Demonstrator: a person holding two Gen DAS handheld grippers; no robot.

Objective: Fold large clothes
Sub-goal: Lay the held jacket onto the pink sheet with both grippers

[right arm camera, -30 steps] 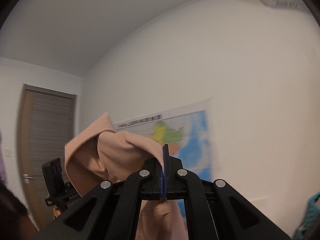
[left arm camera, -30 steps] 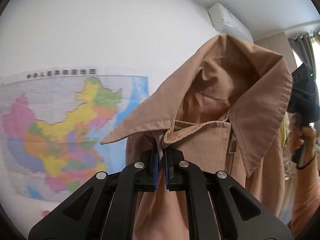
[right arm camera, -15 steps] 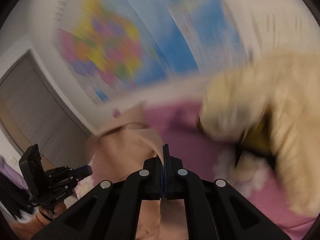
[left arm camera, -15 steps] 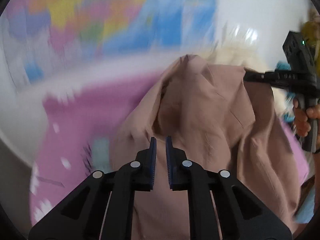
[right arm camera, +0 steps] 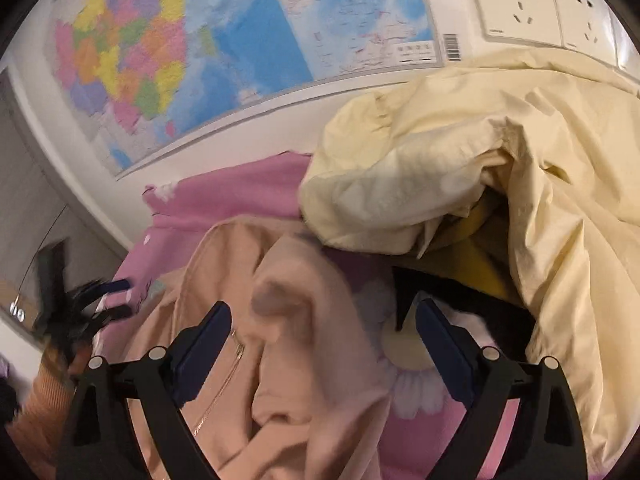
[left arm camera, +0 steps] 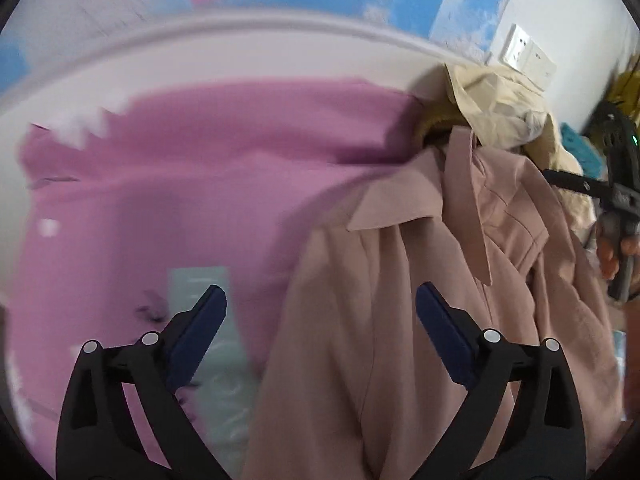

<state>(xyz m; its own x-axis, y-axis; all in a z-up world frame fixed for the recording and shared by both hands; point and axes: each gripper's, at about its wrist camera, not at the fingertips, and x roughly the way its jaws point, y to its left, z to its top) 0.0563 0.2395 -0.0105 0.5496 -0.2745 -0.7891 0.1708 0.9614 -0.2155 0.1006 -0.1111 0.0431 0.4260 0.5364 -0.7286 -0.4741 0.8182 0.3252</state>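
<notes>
Across the lower right of the left wrist view, the tan jacket (left arm camera: 460, 320) lies spread on the pink sheet (left arm camera: 180, 184), collar toward the upper part of the frame. The left tongs (left arm camera: 320, 312) are released: the two blue-padded fingers stand wide apart, with nothing between them. The left finger sits over the pink sheet and the right finger over the jacket fabric.

At the right edge of this view, the right tongs (left arm camera: 616, 200) appear, gripped by a hand (left arm camera: 612, 252).

In the right wrist view, the right tongs (right arm camera: 322, 328) are likewise released, fingers wide apart, above the jacket (right arm camera: 280, 320), which occupies the lower centre and left of the frame. Whether the pads touch the cloth cannot be determined.

A cream garment (right arm camera: 500, 184) is heaped in the upper right, just beside the jacket. A dark item (right arm camera: 460, 292) lies under its edge.

A wall map (right arm camera: 220, 48) fills the upper left; wall sockets (right arm camera: 540, 8) occupy the upper right corner.
</notes>
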